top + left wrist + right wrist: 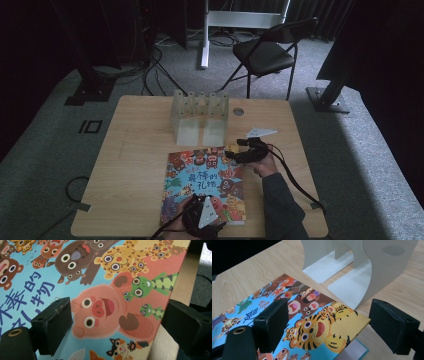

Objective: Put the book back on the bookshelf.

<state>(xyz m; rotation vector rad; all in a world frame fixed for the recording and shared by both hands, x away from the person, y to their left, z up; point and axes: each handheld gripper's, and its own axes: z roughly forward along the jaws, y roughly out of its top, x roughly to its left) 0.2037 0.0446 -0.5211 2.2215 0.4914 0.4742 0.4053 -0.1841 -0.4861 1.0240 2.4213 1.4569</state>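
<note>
Book (205,186) lies flat on the table (135,165), long axis running from our edge toward the metal rack (200,116). Right gripper (239,150) sits at its far right corner, jaws spread and straddling that slightly raised corner (352,320) without pinching; left gripper (202,212) hovers spread over the near edge. We judge the right one closer to a grip.
</note>
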